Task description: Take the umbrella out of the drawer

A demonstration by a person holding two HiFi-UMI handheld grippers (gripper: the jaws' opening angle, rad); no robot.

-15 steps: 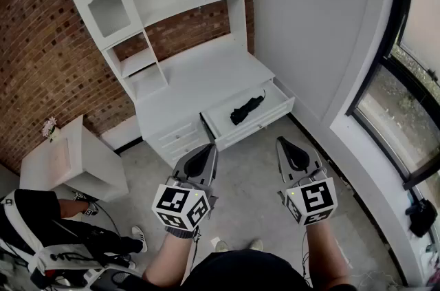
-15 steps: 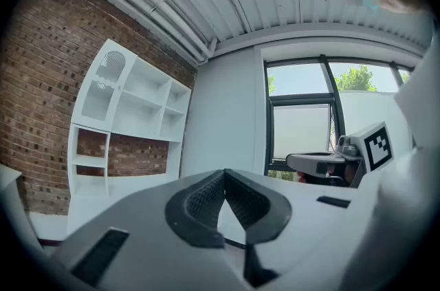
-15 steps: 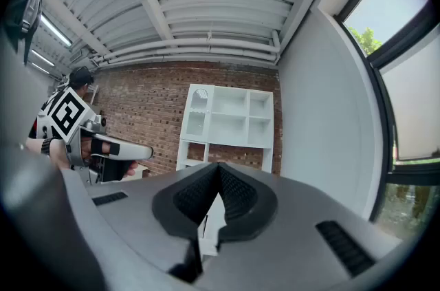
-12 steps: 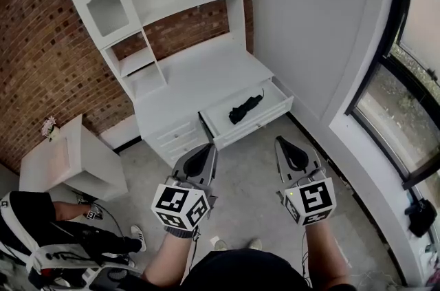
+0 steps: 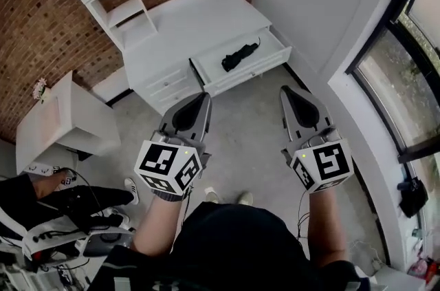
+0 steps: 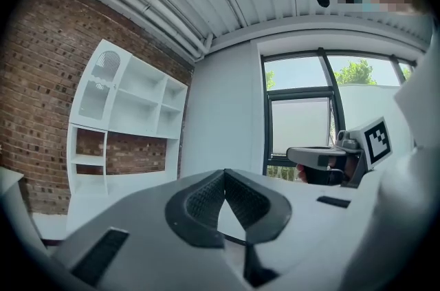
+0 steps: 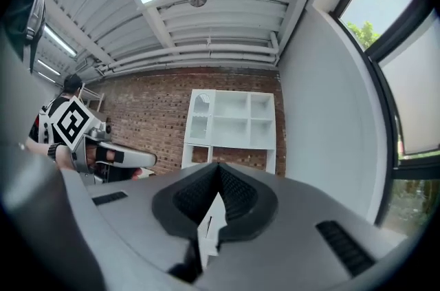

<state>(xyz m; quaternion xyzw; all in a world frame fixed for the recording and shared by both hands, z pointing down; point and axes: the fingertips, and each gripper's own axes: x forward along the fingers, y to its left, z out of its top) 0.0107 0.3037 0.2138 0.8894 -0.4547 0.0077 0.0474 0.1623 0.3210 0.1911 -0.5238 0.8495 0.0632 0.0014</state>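
A black folded umbrella (image 5: 237, 56) lies in the open white drawer (image 5: 271, 61) of the white cabinet (image 5: 185, 28), seen in the head view. My left gripper (image 5: 204, 97) is held level over the floor, short of the drawer's left end, jaws shut and empty. My right gripper (image 5: 284, 89) hovers level before the drawer's right end, also shut with nothing in it. Both stay apart from the drawer. In the left gripper view the left gripper (image 6: 224, 173) has its pads together. The right gripper (image 7: 218, 166) looks toward the white hutch (image 7: 230, 124).
A small white side table (image 5: 65, 124) with flowers (image 5: 40, 87) stands left of the cabinet. A person (image 5: 62, 203) sits on the floor at lower left among cables. A white wall and a dark-framed window (image 5: 412, 76) close off the right side.
The view has shifted: cabinet and drawer now sit higher in the picture. Both grippers appear higher and larger, still side by side and shut. The umbrella has not moved in the drawer.
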